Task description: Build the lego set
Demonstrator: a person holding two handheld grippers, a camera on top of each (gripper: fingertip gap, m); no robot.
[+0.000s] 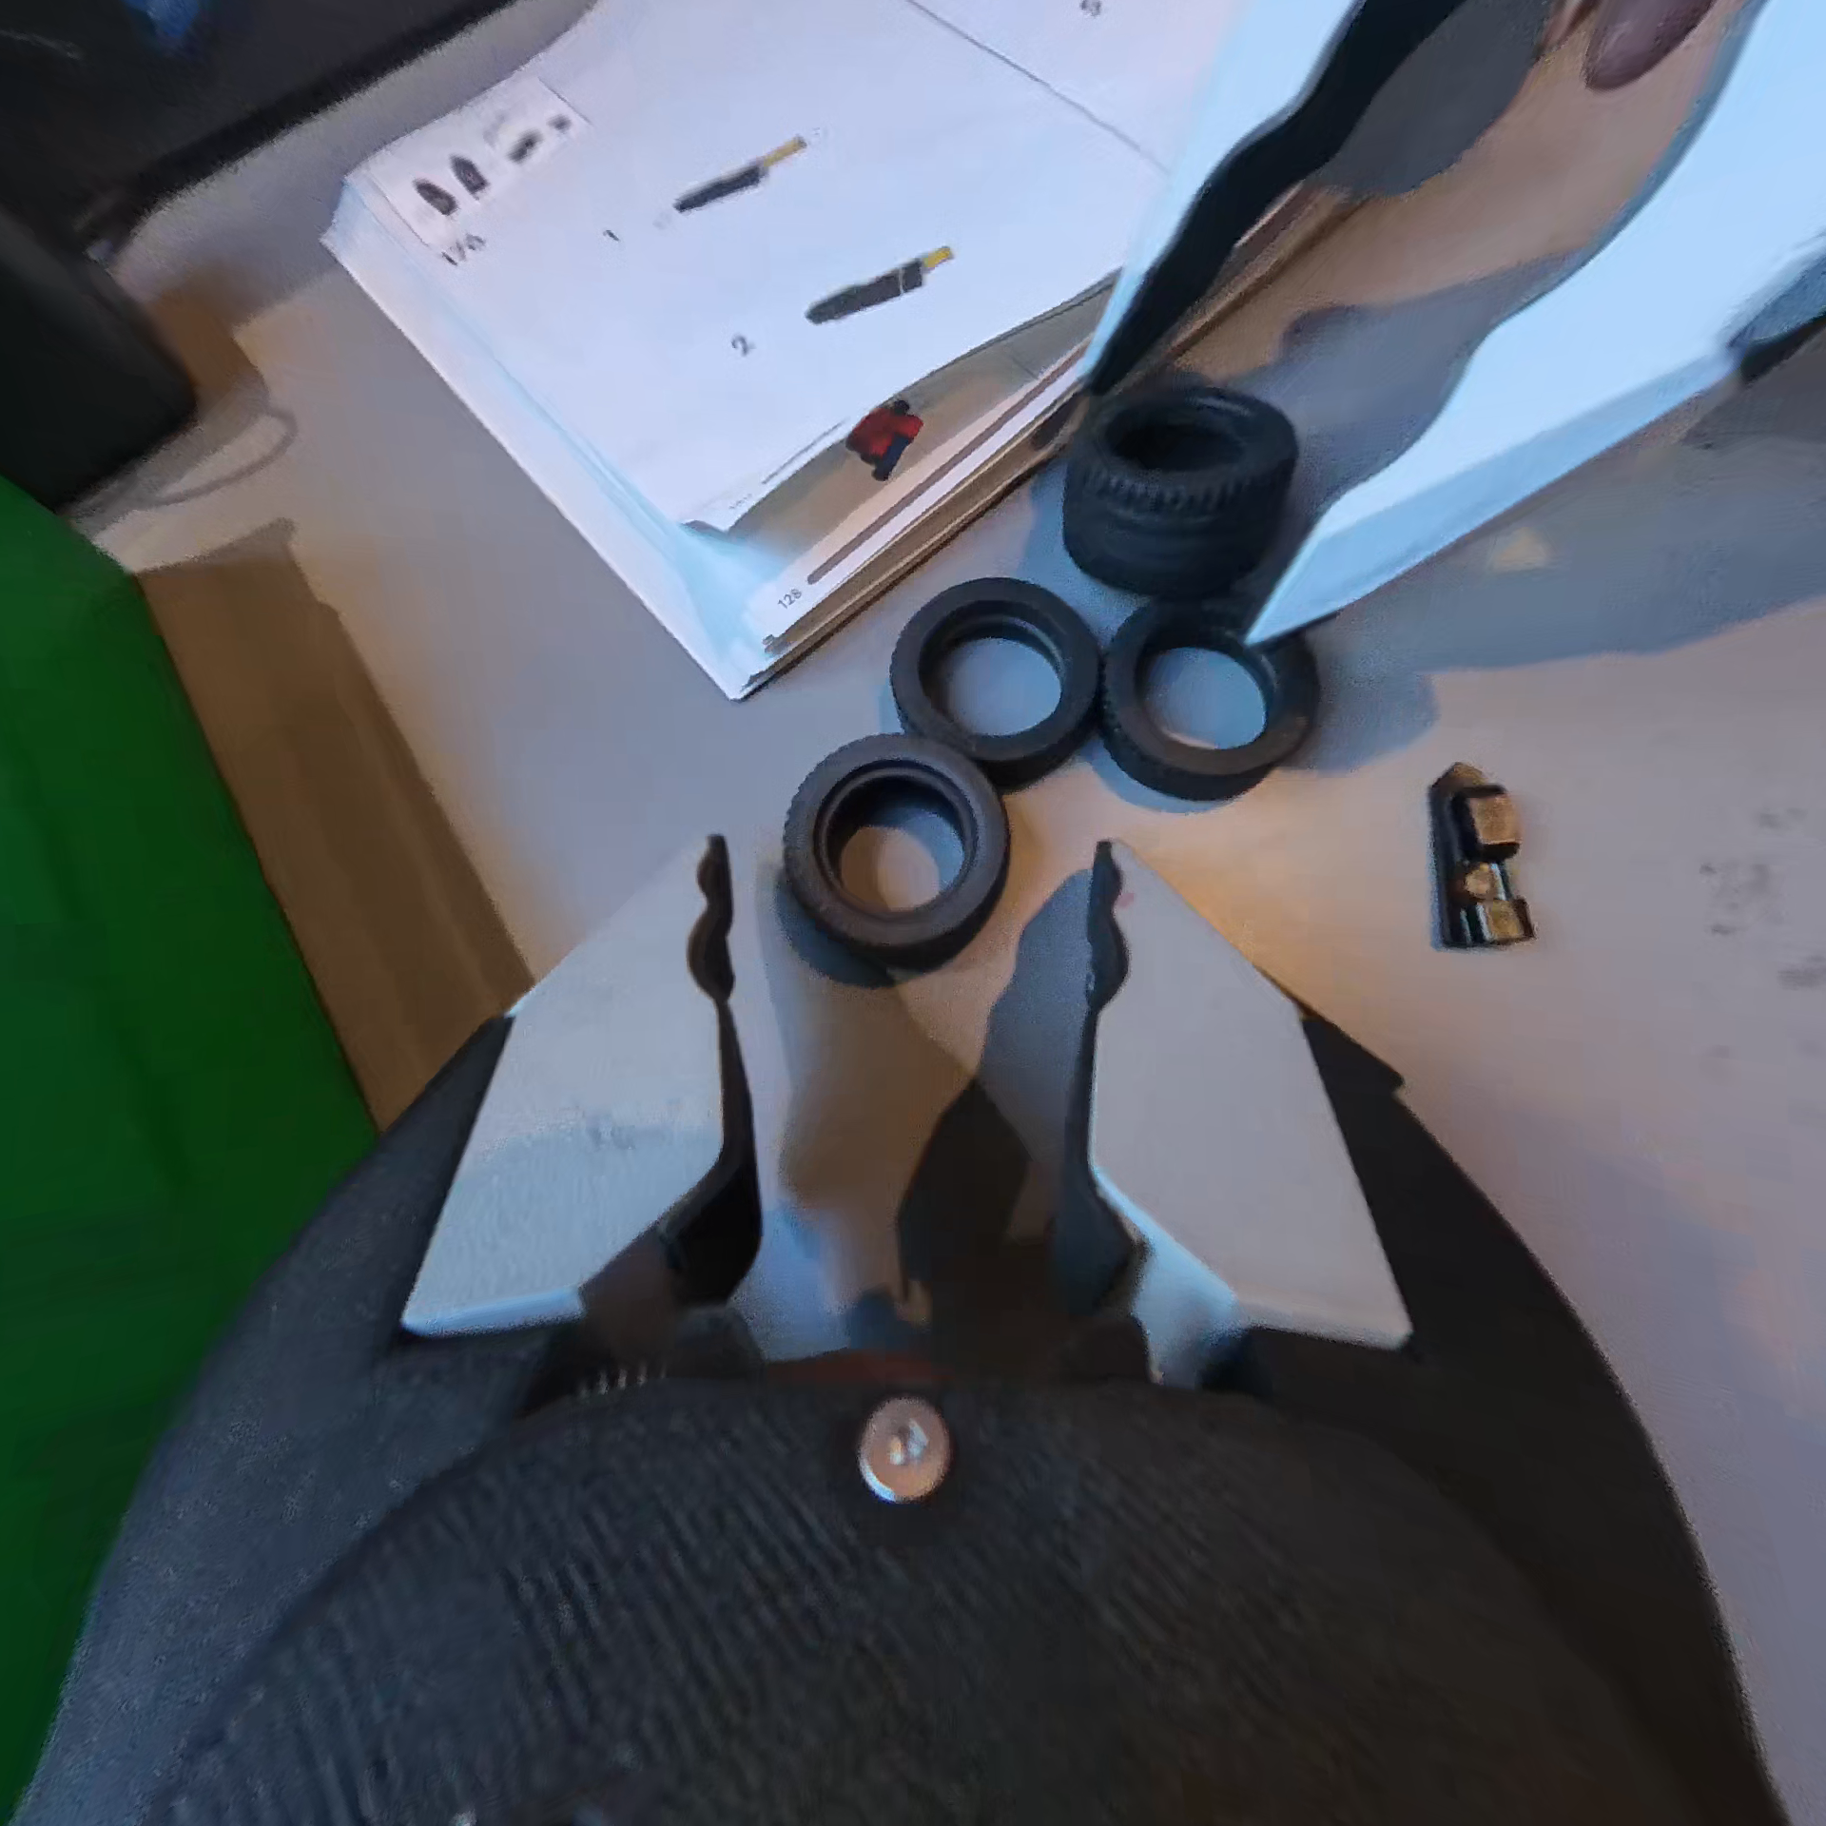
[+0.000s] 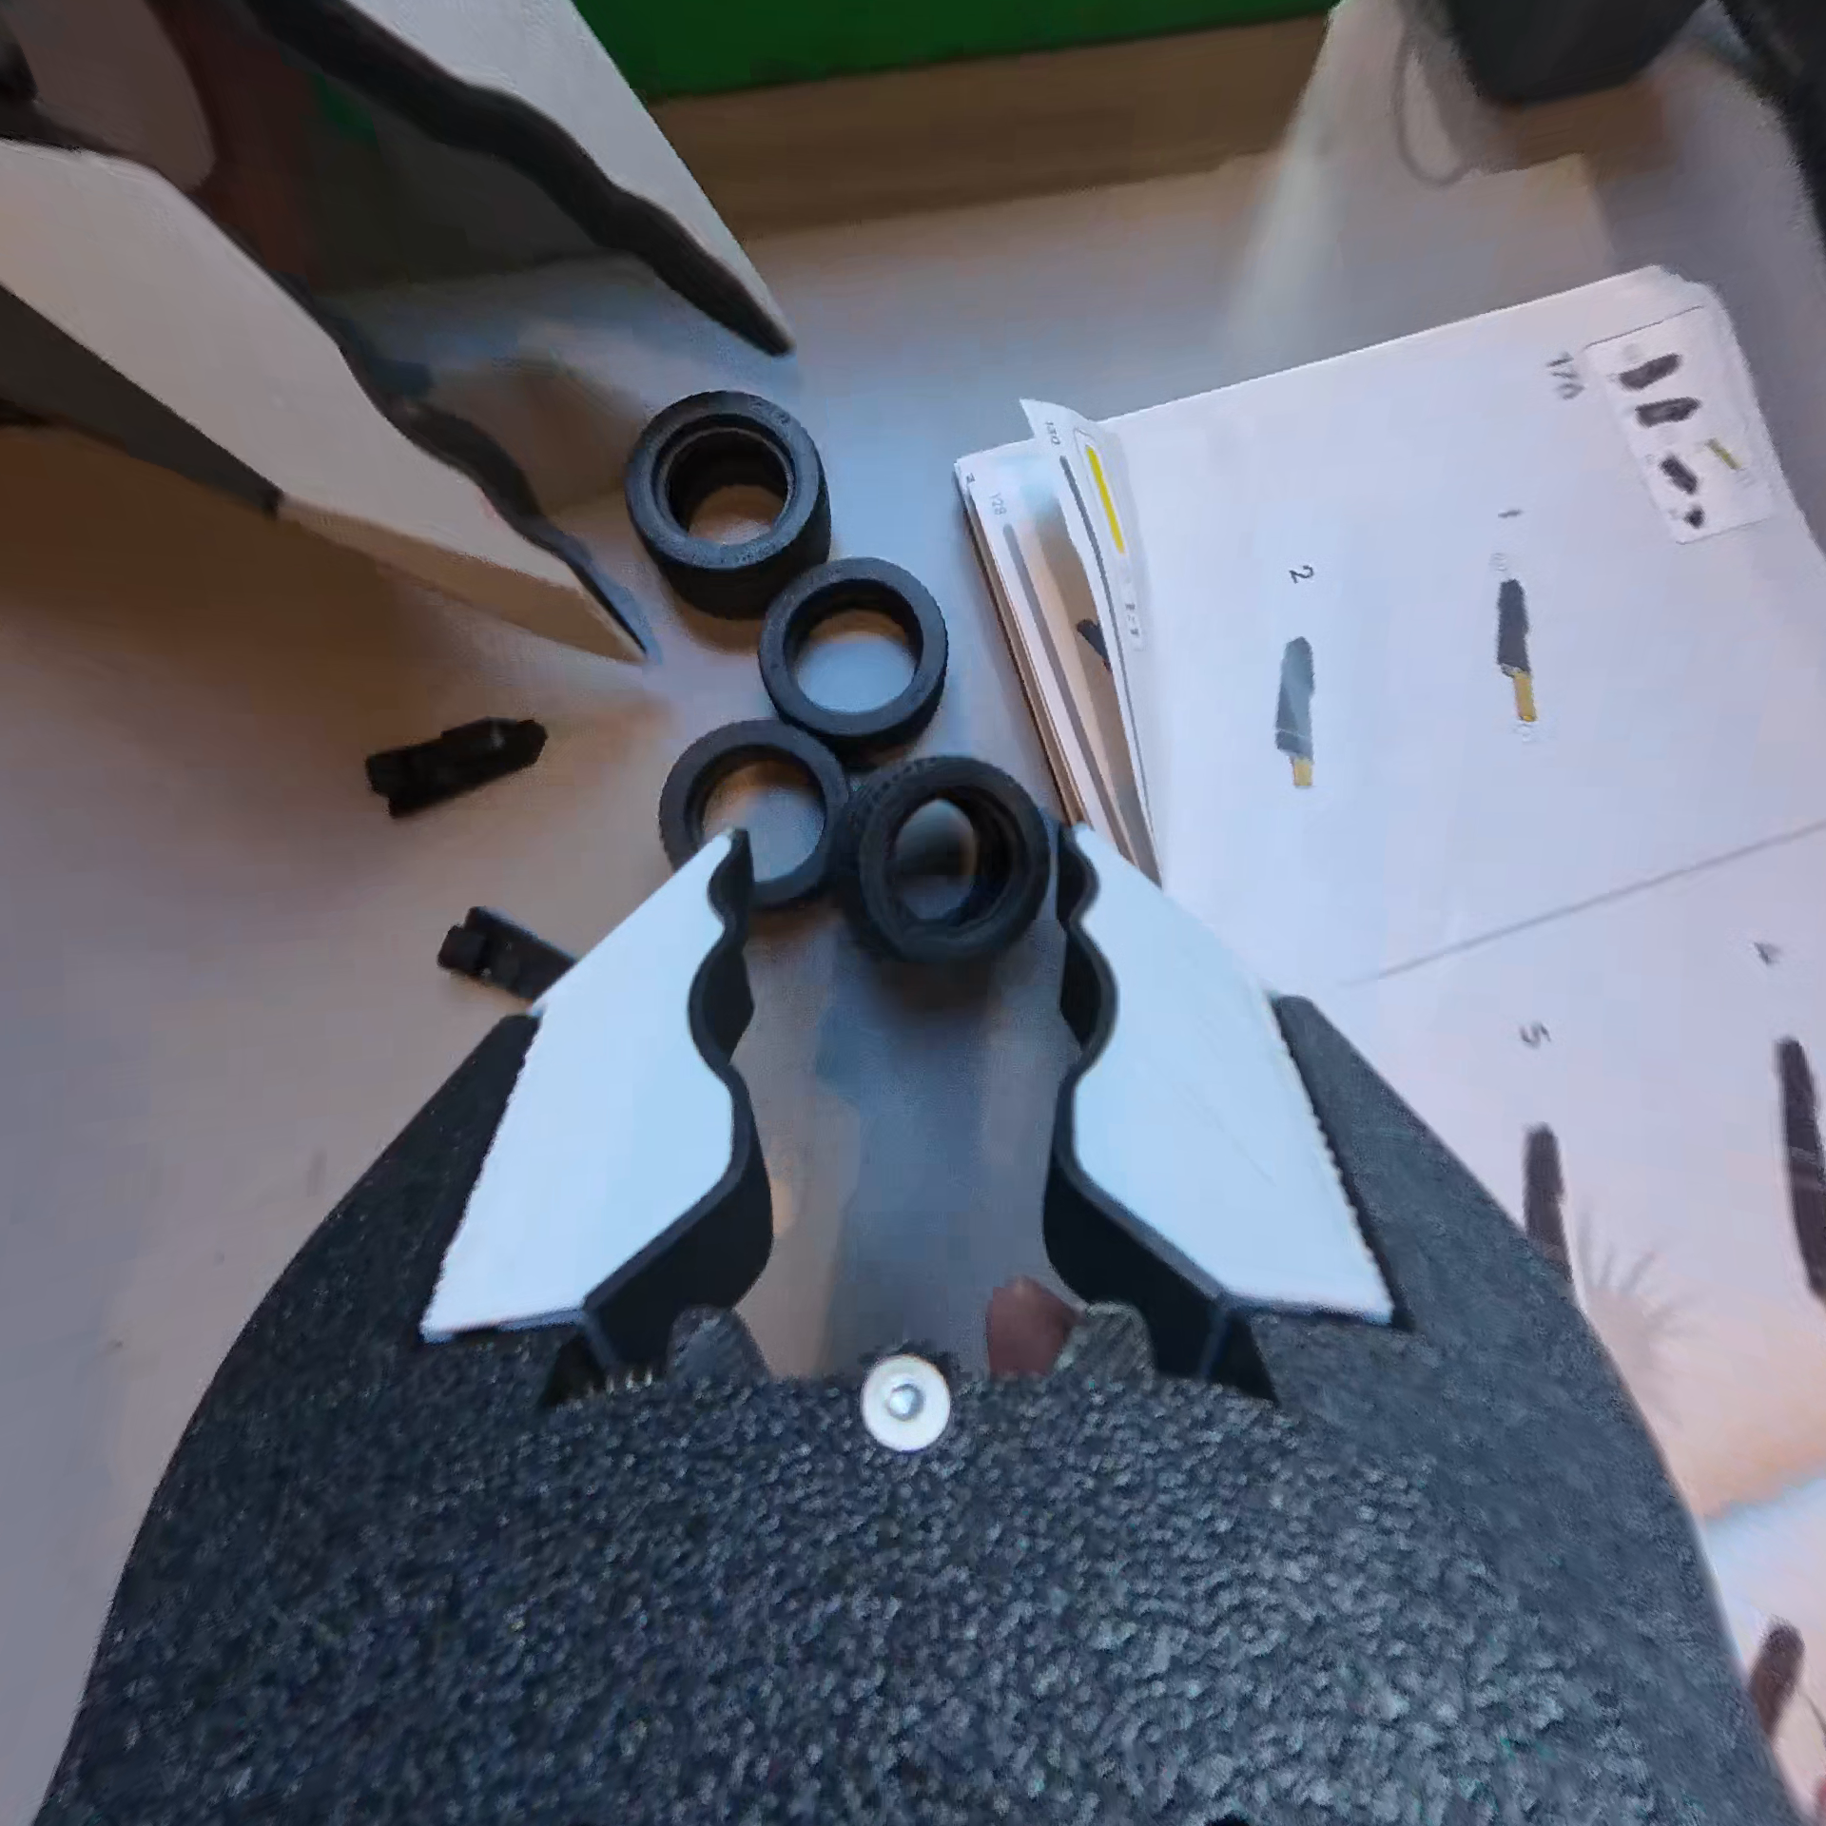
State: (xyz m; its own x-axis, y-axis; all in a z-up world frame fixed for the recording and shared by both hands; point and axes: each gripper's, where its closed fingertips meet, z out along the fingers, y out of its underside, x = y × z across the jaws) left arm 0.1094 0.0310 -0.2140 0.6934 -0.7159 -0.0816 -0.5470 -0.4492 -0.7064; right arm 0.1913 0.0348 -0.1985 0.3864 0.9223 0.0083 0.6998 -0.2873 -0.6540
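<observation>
Plainly, both grippers stood with their jaws spread and nothing between them, each closing on a cluster of four black tyres on the pale table (image 1: 1482,1037). The left gripper (image 1: 904,860) had its fingertips at either side of the nearest tyre (image 1: 896,850), which lay flat with its hole facing up, just ahead of the tips and a little toward the left finger. Two more flat tyres lay beyond it, touching one another, and a fourth, tilted tyre (image 1: 1181,489) stood farthest off. The right gripper (image 2: 904,850) came from the opposite side: that tilted tyre (image 2: 949,870) sat at its fingertips, leaning toward the right finger, while the left fingertip overlapped the rim of a flat tyre (image 2: 751,805). So each gripper was nearer its own end of the cluster, and the tilted tyre seemed the right gripper's likelier pick, though whether it rested on another tyre could not be told. An open instruction booklet (image 2: 1433,642) lay beside the tyres, to the right of the right gripper's jaws. A small dark piece (image 1: 1477,860) lay off to the right of the left jaws; its shape was hard to make out. Blur softened the far edges, and a green surface (image 1: 119,988) was cut off at the frame.
</observation>
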